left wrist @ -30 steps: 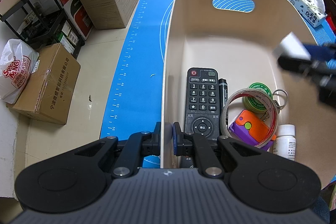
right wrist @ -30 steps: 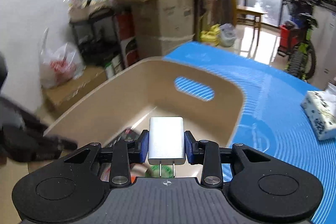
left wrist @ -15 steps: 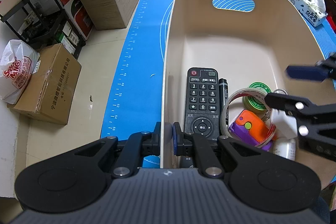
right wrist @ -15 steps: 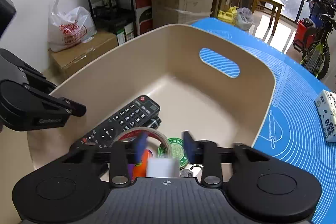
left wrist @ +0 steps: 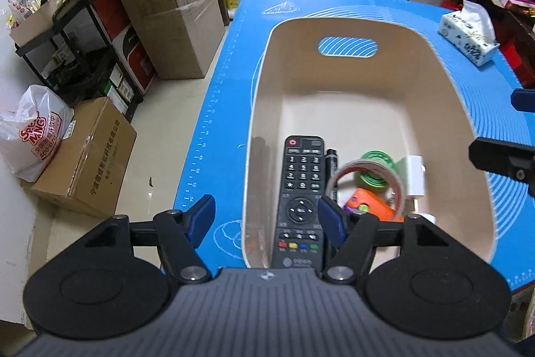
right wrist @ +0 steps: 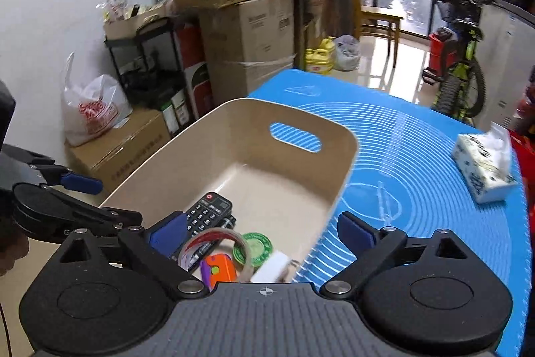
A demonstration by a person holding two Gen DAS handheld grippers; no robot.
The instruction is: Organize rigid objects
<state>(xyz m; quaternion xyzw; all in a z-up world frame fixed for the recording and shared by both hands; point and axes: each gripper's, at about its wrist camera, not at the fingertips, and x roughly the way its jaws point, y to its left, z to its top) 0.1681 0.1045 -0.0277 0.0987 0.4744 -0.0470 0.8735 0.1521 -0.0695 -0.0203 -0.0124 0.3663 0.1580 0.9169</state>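
A beige bin [left wrist: 260,109] [right wrist: 347,156] stands on the blue mat. In it lie a black remote [left wrist: 301,189] [right wrist: 209,211], a black marker [left wrist: 331,169], a clear tape roll [left wrist: 364,176] [right wrist: 214,243], a green tin [left wrist: 378,161] [right wrist: 252,248], an orange and purple toy [left wrist: 367,209] [right wrist: 219,268] and a white charger [left wrist: 413,174] [right wrist: 271,268]. My left gripper [left wrist: 265,219] is open and empty above the bin's near left wall. My right gripper [right wrist: 260,231] is open and empty above the bin's near right corner.
A tissue pack [left wrist: 468,32] [right wrist: 485,169] lies on the blue mat [left wrist: 418,12] at the far right. Cardboard boxes [left wrist: 167,9], a black rack [left wrist: 67,56] and a white plastic bag [left wrist: 33,136] stand on the floor to the left. A bicycle [right wrist: 458,56] stands behind the table.
My right gripper opened, dropped the white charger into the bin and rose. My left gripper let go of the bin's wall, opened and pulled up and back.
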